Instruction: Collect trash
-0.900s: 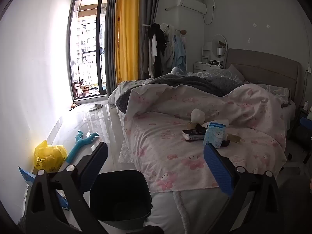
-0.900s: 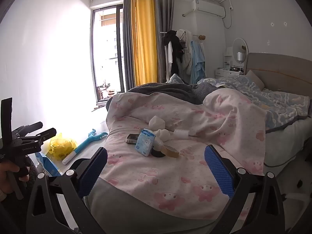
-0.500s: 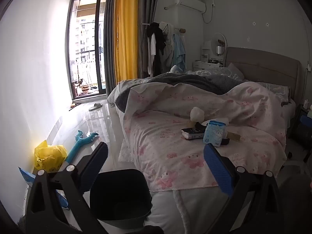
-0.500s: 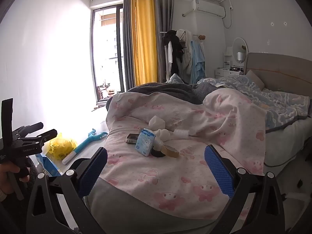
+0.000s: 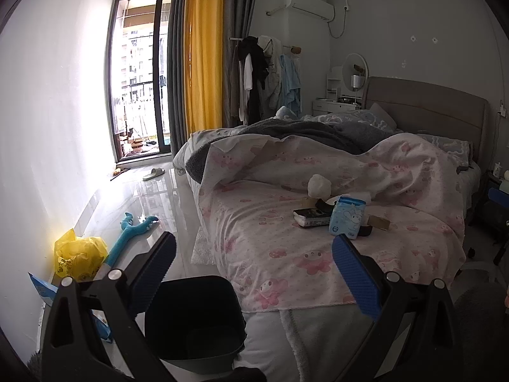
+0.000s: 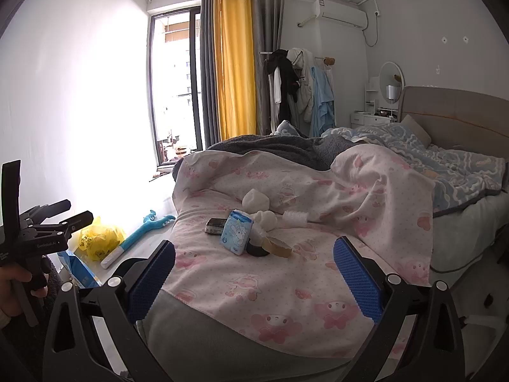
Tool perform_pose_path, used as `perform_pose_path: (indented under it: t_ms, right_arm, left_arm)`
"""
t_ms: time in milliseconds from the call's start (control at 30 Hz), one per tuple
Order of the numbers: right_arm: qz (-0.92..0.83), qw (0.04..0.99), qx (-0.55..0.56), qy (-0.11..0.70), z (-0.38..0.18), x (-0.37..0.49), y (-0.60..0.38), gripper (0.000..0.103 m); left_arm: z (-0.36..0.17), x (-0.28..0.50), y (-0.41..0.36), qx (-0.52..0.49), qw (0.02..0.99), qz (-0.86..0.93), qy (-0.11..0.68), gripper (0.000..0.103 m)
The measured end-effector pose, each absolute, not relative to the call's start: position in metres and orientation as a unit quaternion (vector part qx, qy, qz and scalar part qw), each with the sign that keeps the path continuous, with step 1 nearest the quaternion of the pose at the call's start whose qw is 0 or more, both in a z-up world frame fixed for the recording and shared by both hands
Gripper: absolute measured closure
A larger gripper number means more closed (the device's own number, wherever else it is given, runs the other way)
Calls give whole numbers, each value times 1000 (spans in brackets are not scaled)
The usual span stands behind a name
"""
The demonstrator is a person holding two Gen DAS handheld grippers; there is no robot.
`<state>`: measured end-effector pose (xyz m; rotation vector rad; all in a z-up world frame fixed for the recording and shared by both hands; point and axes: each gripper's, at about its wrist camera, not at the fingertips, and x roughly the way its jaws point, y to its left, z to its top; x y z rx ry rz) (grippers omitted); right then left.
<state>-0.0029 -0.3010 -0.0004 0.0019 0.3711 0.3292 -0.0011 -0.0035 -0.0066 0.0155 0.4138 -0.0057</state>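
Trash lies in a cluster on the pink bedspread: a blue tissue pack [image 5: 347, 216] [image 6: 237, 231], a dark flat box [image 5: 311, 216] [image 6: 216, 225], crumpled white tissues [image 5: 319, 185] [image 6: 255, 199], a tape roll [image 6: 279, 246] and a white foam piece [image 6: 295, 215]. A dark bin [image 5: 194, 318] stands on the floor at the bed's foot, below my left gripper [image 5: 253, 270], which is open and empty. My right gripper [image 6: 254, 275] is open and empty, short of the cluster. The left gripper also shows at the left edge of the right wrist view [image 6: 41, 229].
A yellow bag [image 5: 78, 254] [image 6: 100, 237], a blue toy [image 5: 130, 232] [image 6: 143, 234] and blue packaging [image 5: 41, 286] lie on the floor by the left wall. A slipper [image 5: 153, 173] lies near the balcony door. A clothes rack [image 5: 264, 76] and dresser stand at the back.
The left wrist view has shifted slightly, with the bed sitting a little lower and nearer. The right gripper has hardly moved. Both stay open.
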Motion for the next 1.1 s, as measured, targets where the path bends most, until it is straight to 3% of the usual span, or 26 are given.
perform_pose_path:
  t_ms: [1100]
  right_arm:
    - [163,969,-2,184,-1,-3,-300,3]
  left_arm:
    - [-7,0,-6,10,978,-5,207,3]
